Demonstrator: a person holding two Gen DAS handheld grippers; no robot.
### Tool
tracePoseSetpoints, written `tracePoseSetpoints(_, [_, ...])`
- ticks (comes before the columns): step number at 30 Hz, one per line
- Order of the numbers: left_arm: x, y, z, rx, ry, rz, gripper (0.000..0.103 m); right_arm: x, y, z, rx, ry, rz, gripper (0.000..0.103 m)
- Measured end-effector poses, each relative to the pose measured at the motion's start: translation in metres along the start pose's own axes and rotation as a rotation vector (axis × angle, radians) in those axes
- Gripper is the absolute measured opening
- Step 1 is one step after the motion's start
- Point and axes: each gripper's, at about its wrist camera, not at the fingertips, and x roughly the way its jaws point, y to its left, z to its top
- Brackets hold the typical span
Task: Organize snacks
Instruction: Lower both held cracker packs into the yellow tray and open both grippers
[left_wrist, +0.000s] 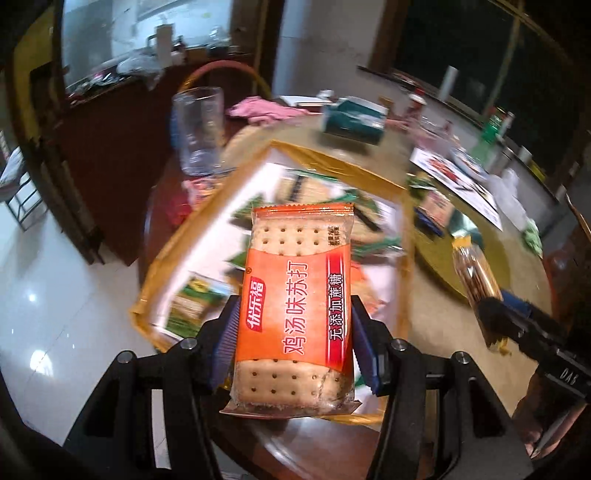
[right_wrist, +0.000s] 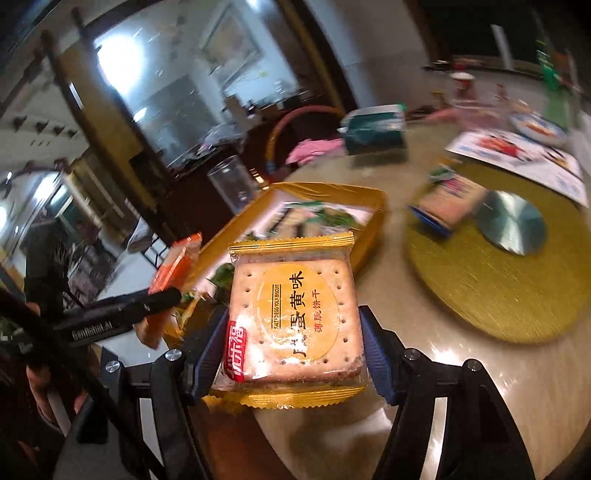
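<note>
Above the gold box (left_wrist: 207, 236), my left hand-held gripper (left_wrist: 293, 332) pinched the orange cracker pack (left_wrist: 295, 295) lengthwise (right one (right_wrist: 295, 343) gripped the yellow pack (right_wrist: 291, 317), beside it).

The right tool (right_wrist: 295, 336) clamps a yellow biscuit packet (right_wrist: 291, 325). A gold tray (right_wrist: 369, 221) lies just beyond on the surface (right_wrist: 461, 369).

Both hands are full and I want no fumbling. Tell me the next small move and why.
Probably lower the left hand-held gripper and release the orange cracker pack into the gold tray. That pack already hangs over the tray, where other snack packs lie. The right hand-held gripper holds the yellow biscuit pack short of the tray, above the table, so it can follow.
</note>
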Motion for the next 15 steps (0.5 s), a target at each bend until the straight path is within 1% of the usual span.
tracePoseSetpoints(4, [0.015, 0.023, 0.009, -0.035, 0.014, 0.012, 0.058, 0.054, 0.021, 0.039, -0.034, 0.059, 0.02, 0.068])
tracePoseSetpoints(7, [0.025, 0.034, 0.015, -0.058, 0.018, 0.03, 0.058, 0.086, 0.031, 0.061, -0.047, 0.077, 0.0, 0.068])
tracePoseSetpoints(9, [0.032, 0.041, 0.017, -0.073, 0.027, 0.022, 0.058, 0.11, 0.038, 0.075, -0.064, 0.09, -0.021, 0.068])
tracePoseSetpoints(10, [0.035, 0.042, 0.018, -0.074, 0.029, 0.022, 0.058, 0.119, 0.041, 0.079, -0.073, 0.094, -0.035, 0.068])
tracePoseSetpoints(12, [0.043, 0.043, 0.018, -0.065, 0.032, 0.045, 0.058, 0.143, 0.046, 0.086, -0.088, 0.117, -0.057, 0.068])
tracePoseSetpoints(13, [0.046, 0.044, 0.018, -0.059, 0.037, 0.062, 0.058, 0.149, 0.046, 0.087, -0.087, 0.128, -0.063, 0.068])
tracePoseSetpoints(15, [0.051, 0.046, 0.017, -0.053, 0.045, 0.071, 0.058, 0.167, 0.047, 0.085, -0.098, 0.152, -0.087, 0.068])
